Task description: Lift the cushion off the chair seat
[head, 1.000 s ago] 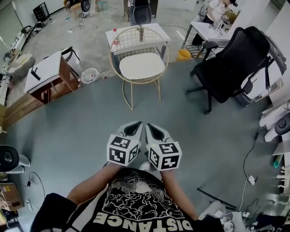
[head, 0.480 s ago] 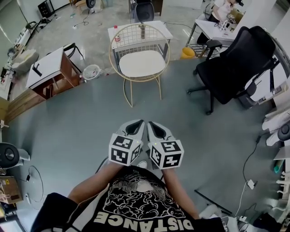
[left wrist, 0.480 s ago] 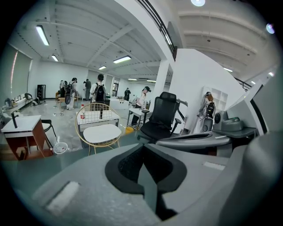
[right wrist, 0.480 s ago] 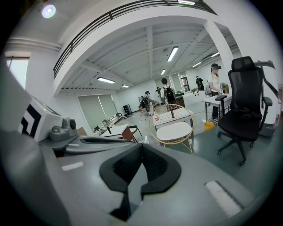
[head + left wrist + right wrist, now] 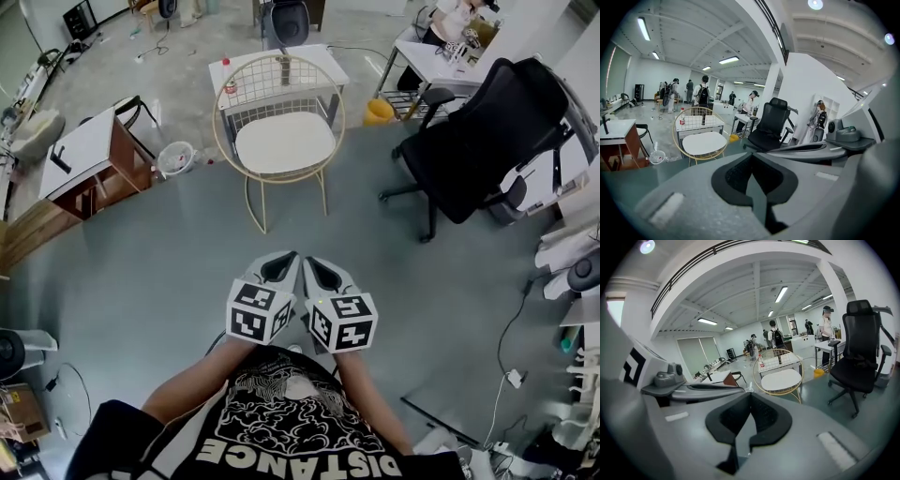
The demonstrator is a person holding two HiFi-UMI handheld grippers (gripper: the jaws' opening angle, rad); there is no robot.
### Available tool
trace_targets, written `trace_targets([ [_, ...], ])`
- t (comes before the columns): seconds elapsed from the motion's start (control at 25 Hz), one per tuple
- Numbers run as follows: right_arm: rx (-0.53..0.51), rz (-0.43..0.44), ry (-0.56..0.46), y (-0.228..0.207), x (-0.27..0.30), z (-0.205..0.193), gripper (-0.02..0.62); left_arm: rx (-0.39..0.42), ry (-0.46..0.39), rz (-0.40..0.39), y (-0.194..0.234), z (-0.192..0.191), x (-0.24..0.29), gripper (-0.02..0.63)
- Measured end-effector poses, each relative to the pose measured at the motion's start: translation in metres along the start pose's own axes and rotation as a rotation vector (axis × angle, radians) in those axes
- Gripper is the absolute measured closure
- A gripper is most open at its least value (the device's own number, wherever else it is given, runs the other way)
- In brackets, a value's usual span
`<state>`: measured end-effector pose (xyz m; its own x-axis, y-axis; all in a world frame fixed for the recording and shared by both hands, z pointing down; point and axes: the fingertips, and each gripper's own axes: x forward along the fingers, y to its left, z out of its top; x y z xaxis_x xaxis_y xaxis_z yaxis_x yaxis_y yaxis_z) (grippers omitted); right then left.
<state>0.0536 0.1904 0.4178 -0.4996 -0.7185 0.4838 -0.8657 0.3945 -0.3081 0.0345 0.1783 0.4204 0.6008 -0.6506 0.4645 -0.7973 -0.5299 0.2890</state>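
Observation:
A white round cushion lies on the seat of a gold wire chair across the grey floor, well ahead of both grippers. The same cushion shows in the left gripper view and again as the cushion in the right gripper view. My left gripper and right gripper are held side by side close to my body, both shut with nothing between their jaws. Neither is near the chair.
A black office chair stands to the right of the gold chair. A white table with a bottle is behind it, a wooden desk and a small bin to the left. Several people stand at the back.
The gold chair and its surroundings have shifted slightly left and down in the head view. Both grippers keep the same pose side by side, still shut.

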Motion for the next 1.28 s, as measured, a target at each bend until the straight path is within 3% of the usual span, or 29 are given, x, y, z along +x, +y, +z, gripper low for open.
trace_targets([
  [0.32, 0.009, -0.055, 0.018, -0.003, 0.059, 0.038, 0.595, -0.006, 0.013, -0.071, 0.051, 0.037, 0.028, 0.615],
  [0.8, 0.013, -0.092, 0.034, 0.021, 0.135, 0.075, 0.595, -0.032, 0.017, -0.095, 0.139, 0.068, 0.035, 0.614],
  [1.28, 0.035, -0.127, 0.018, 0.011, 0.165, 0.091, 0.596, -0.02, 0.044, -0.137, 0.162, 0.074, 0.056, 0.614],
])
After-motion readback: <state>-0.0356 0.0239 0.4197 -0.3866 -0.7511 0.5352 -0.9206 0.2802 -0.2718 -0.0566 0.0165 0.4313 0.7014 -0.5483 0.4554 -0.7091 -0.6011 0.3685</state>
